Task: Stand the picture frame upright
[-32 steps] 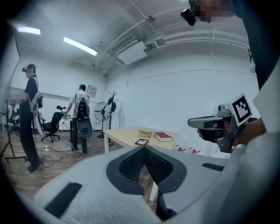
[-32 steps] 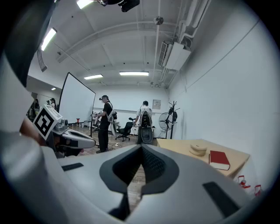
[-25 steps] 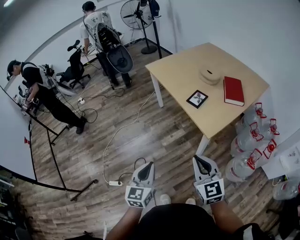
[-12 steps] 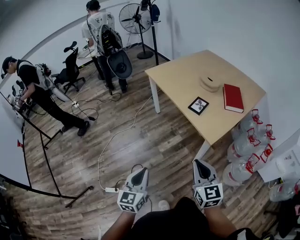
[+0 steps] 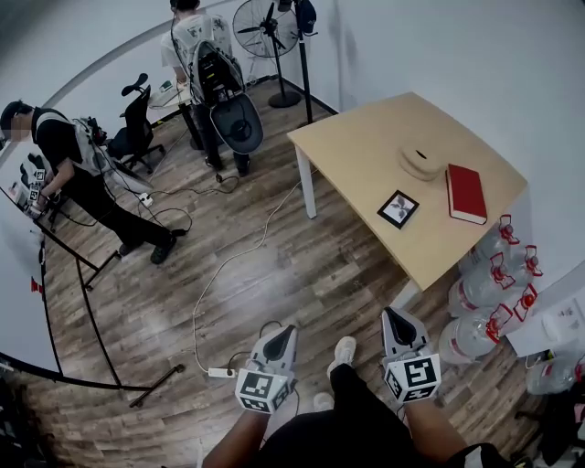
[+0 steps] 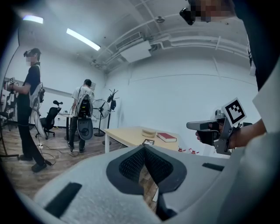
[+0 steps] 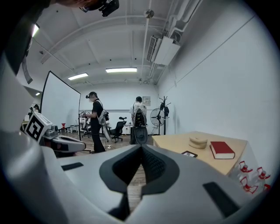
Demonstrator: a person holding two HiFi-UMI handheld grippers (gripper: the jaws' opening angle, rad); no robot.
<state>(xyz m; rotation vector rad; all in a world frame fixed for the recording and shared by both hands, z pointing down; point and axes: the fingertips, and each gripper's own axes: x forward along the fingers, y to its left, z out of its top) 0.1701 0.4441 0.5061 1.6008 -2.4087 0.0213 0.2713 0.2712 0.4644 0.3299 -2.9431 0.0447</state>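
Note:
The black picture frame [image 5: 398, 208] lies flat on the light wooden table [image 5: 366, 146], near its front edge. It also shows far off in the left gripper view [image 6: 148, 142] and the right gripper view [image 7: 189, 154]. My left gripper [image 5: 286, 331] and right gripper [image 5: 393, 315] hang over the wooden floor, well short of the table, both pointing roughly level. Each has its jaws together with nothing between them [image 6: 143, 146] [image 7: 141, 148].
A red book [image 5: 466, 193] and a round beige object [image 5: 421, 163] lie on the table beyond the frame. Water bottles [image 5: 484, 274] stand at the table's right. A power strip [image 5: 219, 372] and cable lie on the floor. Two people, chairs and a fan [image 5: 257, 16] are at the back left.
Both grippers have been carried across the floor with the person walking, still shut. A shoe has stepped forward between them.

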